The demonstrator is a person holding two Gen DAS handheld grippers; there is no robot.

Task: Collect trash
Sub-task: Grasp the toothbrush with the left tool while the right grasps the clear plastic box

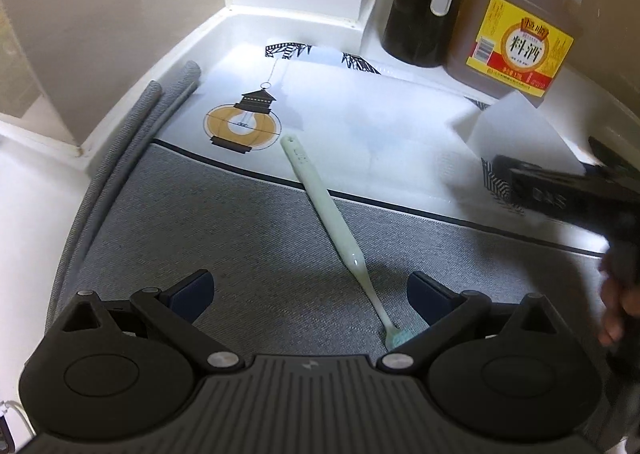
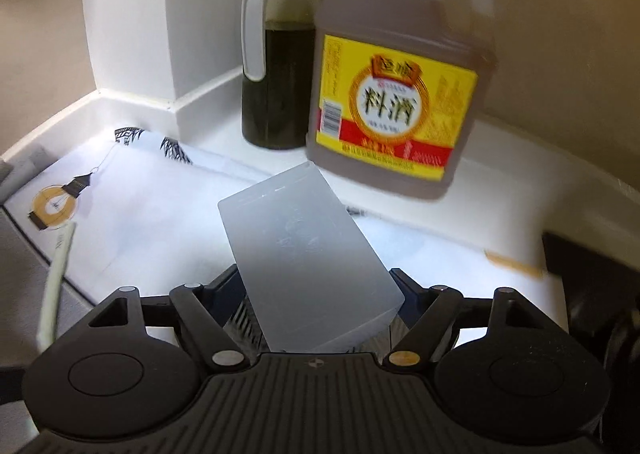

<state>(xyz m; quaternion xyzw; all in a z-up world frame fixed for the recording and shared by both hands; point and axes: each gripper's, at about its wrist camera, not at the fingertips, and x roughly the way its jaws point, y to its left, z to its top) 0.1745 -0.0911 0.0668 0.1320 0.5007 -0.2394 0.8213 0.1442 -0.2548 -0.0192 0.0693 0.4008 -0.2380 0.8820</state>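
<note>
left hand-held gripper (image 1: 310, 296) hovered wide open over the grey part of a mat (image 1: 248, 238), nothing between its fingers. pale green toothbrush (image 1: 320, 210) lay flat on the mat just ahead of it, bristle end down near the right finger (image 1: 430, 298), handle running away up and to the left onto the white printed part. rolled grey mat edge (image 1: 132, 142) off to the far left.

right hand-held gripper (image 2: 316, 294) had a frosted translucent plastic box (image 2: 304, 254) between its fingers, tilted, lower end down in the jaws; pads against its sides but grip not certain from the blur. beyond it, standing on the white bench (image 2: 500, 190): dark-liquid jug with a white handle (image 2: 276, 66) and, just right of that, a big brown bottle with a yellow label (image 2: 400, 94).
</note>
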